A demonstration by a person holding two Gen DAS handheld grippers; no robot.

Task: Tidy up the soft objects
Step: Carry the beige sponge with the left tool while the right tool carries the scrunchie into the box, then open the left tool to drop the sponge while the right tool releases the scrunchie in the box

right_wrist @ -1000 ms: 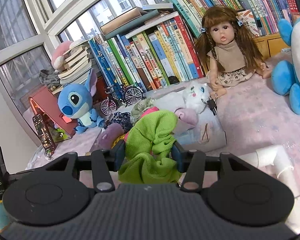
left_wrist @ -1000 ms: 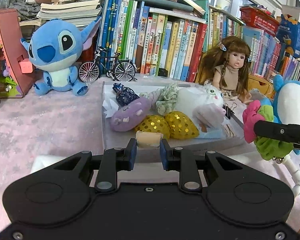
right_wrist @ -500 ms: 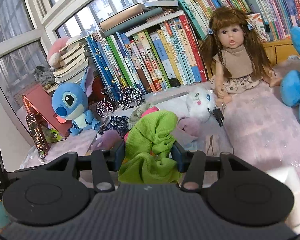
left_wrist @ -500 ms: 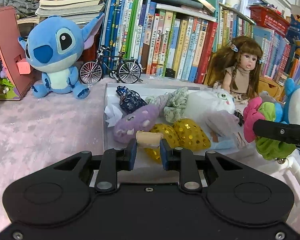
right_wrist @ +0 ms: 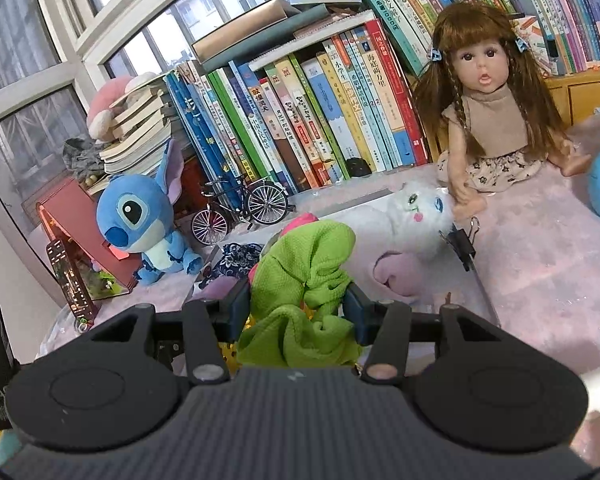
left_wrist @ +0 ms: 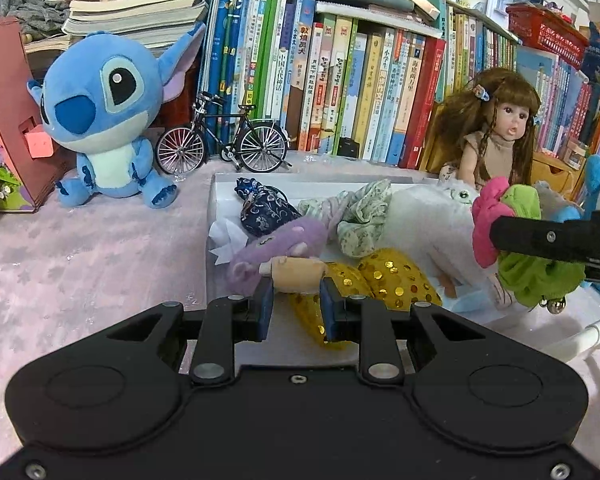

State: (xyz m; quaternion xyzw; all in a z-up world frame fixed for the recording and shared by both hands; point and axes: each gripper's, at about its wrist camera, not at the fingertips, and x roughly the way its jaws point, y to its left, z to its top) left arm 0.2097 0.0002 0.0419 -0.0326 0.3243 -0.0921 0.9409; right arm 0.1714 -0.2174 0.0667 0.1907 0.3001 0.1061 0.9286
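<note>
**Both grippers loaded above the white tray**

The left gripper [left_wrist: 295, 282] has its blue-padded fingers clamped on a small beige soft piece [left_wrist: 296, 271], which sticks out a little past the tips. Right beyond those tips lies a purple plush [left_wrist: 278, 242], and just to the right of the pads sit two gold sequin cushions [left_wrist: 396, 278]. All of this rests in a shallow white tray [left_wrist: 214, 200] on the pink cloth [left_wrist: 80, 264]. Further ahead in the tray are a dark blue patterned pouch [left_wrist: 266, 210], a pale green floral scrunchie [left_wrist: 364, 212] and a white plush cat [left_wrist: 432, 220] stretched toward the right.

The right gripper [right_wrist: 298, 304] is squeezed around a bunched green cloth toy [right_wrist: 308, 268] with a pink part [right_wrist: 300, 222] showing behind it; from the left wrist camera the same bundle hangs off to the right, over the tray's right side. Whether the small bells under it belong to it I cannot quite tell. Ahead of the right gripper lies the cat's face, with a black binder clip [right_wrist: 462, 242] beside it.

Past the tray, a blue Stitch plush [left_wrist: 108, 120] sits to the left, a miniature bicycle [left_wrist: 224, 144] stands before a row of books [left_wrist: 340, 80], and a long-haired doll [right_wrist: 488, 112] sits to the right.
</note>
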